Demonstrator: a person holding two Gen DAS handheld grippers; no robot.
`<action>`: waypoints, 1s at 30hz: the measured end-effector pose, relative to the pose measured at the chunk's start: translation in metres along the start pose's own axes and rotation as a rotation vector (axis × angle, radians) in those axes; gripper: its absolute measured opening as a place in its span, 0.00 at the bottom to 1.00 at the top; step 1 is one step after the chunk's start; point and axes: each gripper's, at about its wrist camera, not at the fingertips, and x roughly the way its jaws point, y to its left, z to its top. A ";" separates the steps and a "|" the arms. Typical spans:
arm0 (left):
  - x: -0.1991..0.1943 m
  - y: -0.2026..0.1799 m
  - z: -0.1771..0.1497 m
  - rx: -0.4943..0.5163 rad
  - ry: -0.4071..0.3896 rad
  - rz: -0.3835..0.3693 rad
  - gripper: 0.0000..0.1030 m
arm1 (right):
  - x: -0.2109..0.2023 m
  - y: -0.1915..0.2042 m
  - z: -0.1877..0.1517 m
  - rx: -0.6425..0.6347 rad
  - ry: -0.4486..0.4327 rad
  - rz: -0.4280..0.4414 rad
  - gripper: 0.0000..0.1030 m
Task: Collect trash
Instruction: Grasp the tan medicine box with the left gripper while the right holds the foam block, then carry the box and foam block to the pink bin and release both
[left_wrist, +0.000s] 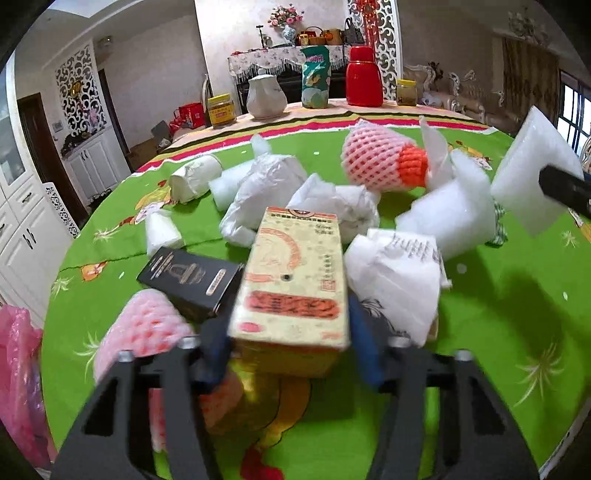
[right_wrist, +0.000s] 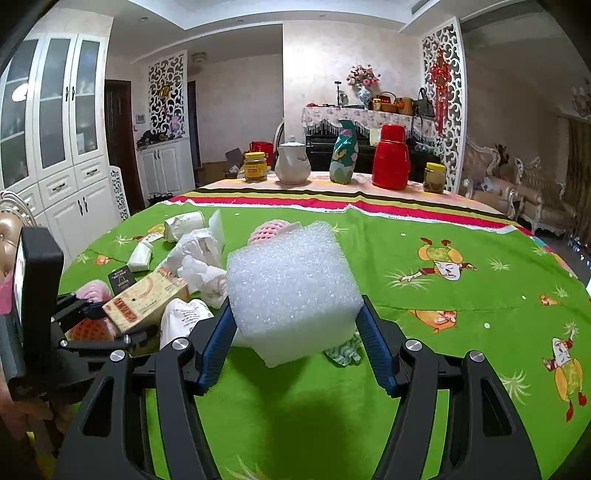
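Observation:
My left gripper (left_wrist: 290, 350) is shut on a yellow cardboard box (left_wrist: 291, 280) and holds it above the green tablecloth (left_wrist: 498, 332); the box also shows in the right wrist view (right_wrist: 146, 299). My right gripper (right_wrist: 295, 332) is shut on a white foam block (right_wrist: 291, 284), lifted off the table; the block shows at the right edge of the left wrist view (left_wrist: 532, 173). Trash lies around: crumpled white paper (left_wrist: 395, 284), white plastic bags (left_wrist: 266, 188), a black box (left_wrist: 188, 282), pink foam nets (left_wrist: 369, 155) (left_wrist: 144, 328), and a white foam piece (left_wrist: 447, 218).
A pink plastic bag (left_wrist: 18, 387) hangs at the table's left edge. At the far side stand a yellow-lidded jar (right_wrist: 255, 166), a white teapot (right_wrist: 293, 164), a green bag (right_wrist: 343, 158), a red thermos (right_wrist: 391, 158) and another jar (right_wrist: 434, 177).

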 end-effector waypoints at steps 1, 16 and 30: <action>-0.003 -0.001 0.001 -0.008 -0.017 -0.008 0.48 | 0.000 0.000 0.000 -0.002 0.000 -0.003 0.60; -0.094 0.029 -0.022 -0.210 -0.317 -0.093 0.48 | -0.026 0.036 -0.001 -0.140 -0.085 -0.029 0.60; -0.142 0.054 -0.046 -0.271 -0.408 -0.037 0.48 | -0.033 0.085 -0.008 -0.248 -0.084 0.030 0.60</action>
